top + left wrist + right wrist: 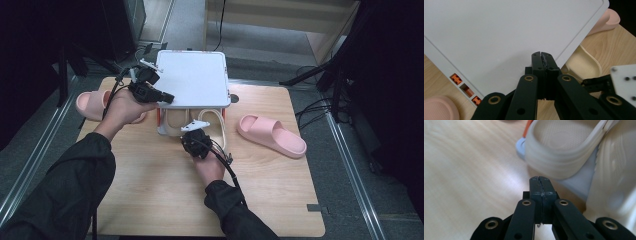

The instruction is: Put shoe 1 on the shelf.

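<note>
A small rack with a white top panel [192, 77] and orange legs stands at the back of the wooden table [165, 190]. Two cream slippers [176, 122] lie on its lower level. My left gripper [169, 97] is shut with nothing in it, its tips over the panel's front left edge [499, 37]. My right gripper [196, 136] is shut and empty, low in front of the rack. In the right gripper view its closed tips [541, 180] sit just short of the heel of one cream slipper [559, 152]; the second cream slipper [616, 177] lies beside it.
One pink slipper [272, 135] lies on the table right of the rack, another [92, 104] at the left behind my left hand. Dark stands and cables crowd the floor at both sides. Bare wood stretches toward the near edge.
</note>
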Motion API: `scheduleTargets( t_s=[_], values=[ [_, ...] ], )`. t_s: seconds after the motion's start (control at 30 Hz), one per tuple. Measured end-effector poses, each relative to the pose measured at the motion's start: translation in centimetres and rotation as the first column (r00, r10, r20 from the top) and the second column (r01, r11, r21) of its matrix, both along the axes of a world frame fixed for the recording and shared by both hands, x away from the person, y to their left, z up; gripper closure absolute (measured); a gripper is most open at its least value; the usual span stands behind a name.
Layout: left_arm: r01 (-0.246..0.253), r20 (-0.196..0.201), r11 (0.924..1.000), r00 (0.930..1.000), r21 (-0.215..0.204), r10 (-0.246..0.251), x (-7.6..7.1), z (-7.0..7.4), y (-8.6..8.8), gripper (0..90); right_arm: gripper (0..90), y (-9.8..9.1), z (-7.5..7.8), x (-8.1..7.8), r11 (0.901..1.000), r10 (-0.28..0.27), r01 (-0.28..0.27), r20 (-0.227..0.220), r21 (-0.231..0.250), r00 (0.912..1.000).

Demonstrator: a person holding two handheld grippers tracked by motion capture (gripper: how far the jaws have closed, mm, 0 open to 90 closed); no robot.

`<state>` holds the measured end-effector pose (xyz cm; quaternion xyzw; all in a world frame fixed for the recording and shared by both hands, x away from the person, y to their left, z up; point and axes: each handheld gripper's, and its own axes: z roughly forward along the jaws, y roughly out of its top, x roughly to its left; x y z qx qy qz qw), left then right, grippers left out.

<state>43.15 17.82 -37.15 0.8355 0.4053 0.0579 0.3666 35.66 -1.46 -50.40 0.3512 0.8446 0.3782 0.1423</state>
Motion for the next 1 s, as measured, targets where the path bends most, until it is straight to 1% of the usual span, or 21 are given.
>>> scheduleTargets(
  t_s=[0.13,0.2,0.23,0.33,0.37,0.4,0.5,0.63,0.73,0.8,0.9,1.0],
  values=[
    [-0.001,-0.004,1.0000,1.0000,0.001,0.001,0.0,0.0,0.0,89.4,90.0,-1.6,0.7,-1.6,0.9988,0.022,-0.022,-0.010,0.045,0.9997],
    [-0.001,-0.006,1.0000,1.0000,0.000,0.001,0.1,0.0,0.0,89.4,90.0,-2.5,1.1,-2.4,0.9981,0.033,-0.032,-0.018,0.052,0.9993],
    [-0.001,-0.008,1.0000,1.0000,0.000,0.001,0.1,0.0,0.0,89.4,90.0,-2.9,1.2,-2.7,0.9979,0.045,-0.044,-0.019,0.047,0.9988],
    [-0.002,-0.009,1.0000,1.0000,-0.001,0.002,0.1,0.0,0.0,89.4,90.0,-4.3,1.9,-3.8,0.9966,0.081,-0.081,-0.015,0.010,0.9966],
    [-0.005,-0.009,1.0000,0.9999,-0.003,0.005,0.1,0.0,0.0,89.4,90.0,-4.6,2.1,-4.0,0.9964,0.084,-0.084,-0.012,0.002,0.9964],
    [-0.005,-0.009,1.0000,0.9999,-0.001,0.005,0.1,0.0,0.0,89.4,90.0,-5.2,2.4,-4.3,0.9957,0.092,-0.092,-0.020,-0.004,0.9955],
    [-0.007,-0.012,1.0000,0.9999,0.000,0.007,0.1,0.1,0.0,89.4,90.0,-6.9,2.8,-5.0,0.9950,0.099,-0.099,-0.021,-0.003,0.9948],
    [-0.007,-0.013,1.0000,0.9999,0.003,0.008,0.1,0.1,-0.1,89.3,89.5,-9.1,2.8,-5.4,0.9964,0.084,-0.083,-0.025,0.015,0.9962],
    [-0.007,-0.012,1.0000,0.9999,0.005,0.007,0.1,0.1,0.0,89.3,89.1,-11.0,2.4,-5.8,0.9976,0.068,-0.067,-0.034,0.014,0.9971],
    [-0.005,-0.013,1.0000,0.9999,0.007,0.005,0.1,0.1,0.0,89.3,89.1,-11.9,2.0,-5.8,0.9987,0.051,-0.051,-0.050,0.006,0.9975],
    [-0.009,-0.012,0.9999,0.9999,0.008,0.010,0.1,0.1,-0.2,89.3,89.1,-12.7,1.6,-5.3,0.9993,0.033,-0.034,-0.051,-0.017,0.9982],
    [-0.010,-0.014,0.9996,0.9998,0.026,0.010,0.1,0.3,-0.4,89.3,89.1,-13.1,1.0,-4.5,0.9997,0.009,-0.011,-0.078,-0.024,0.9969]
  ],
)
